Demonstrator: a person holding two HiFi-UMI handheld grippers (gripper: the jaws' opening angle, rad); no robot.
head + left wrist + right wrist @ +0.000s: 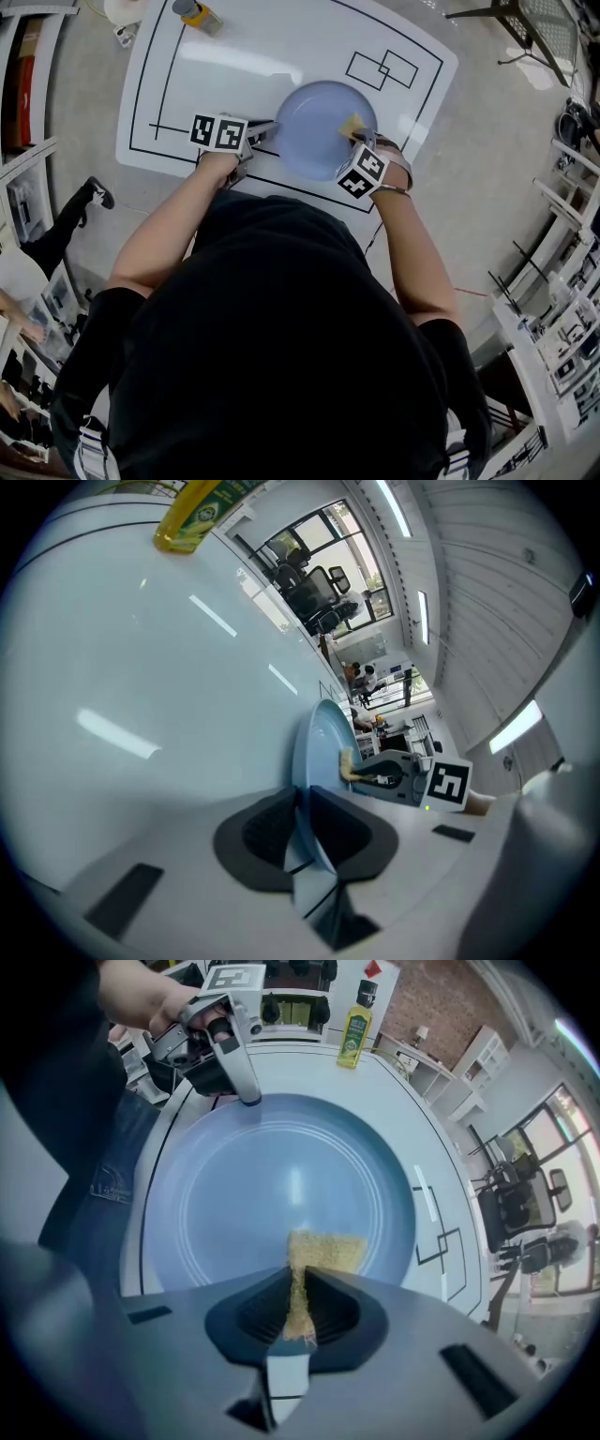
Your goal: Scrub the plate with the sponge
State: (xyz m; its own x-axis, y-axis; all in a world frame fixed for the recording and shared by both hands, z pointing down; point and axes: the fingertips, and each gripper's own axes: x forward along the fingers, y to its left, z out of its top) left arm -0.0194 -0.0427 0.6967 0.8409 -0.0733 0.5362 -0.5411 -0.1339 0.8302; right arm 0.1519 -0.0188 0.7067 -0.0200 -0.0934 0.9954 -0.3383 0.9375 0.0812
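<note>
**Plate pinched at its rim, sponge pressed on its face**

Seen from the head view, the blue plate (314, 131) sat on the white mat (281, 42) marked with black lines. The left gripper (267, 127) met the plate's rim at 9 o'clock. In the left gripper view its two dark pads were closed on that rim, with the thin edge running straight between them and the rest of the plate stretching away beyond the jaws.

The right gripper (361, 139) stood over the plate's 3 o'clock side, pointing down. In the right gripper view its jaws were clamped on the yellow sponge (323, 1251). One end of the sponge was squeezed narrow between the pads, and the wider end stuck out past the fingertips onto the plate's inner surface, near the rim at 6 o'clock in that view. There the left gripper touched the rim at about 11 o'clock.

A yellow bottle (199, 15) stood at the mat's far edge, well apart from the plate, at about 11 o'clock from it in the head view.
</note>
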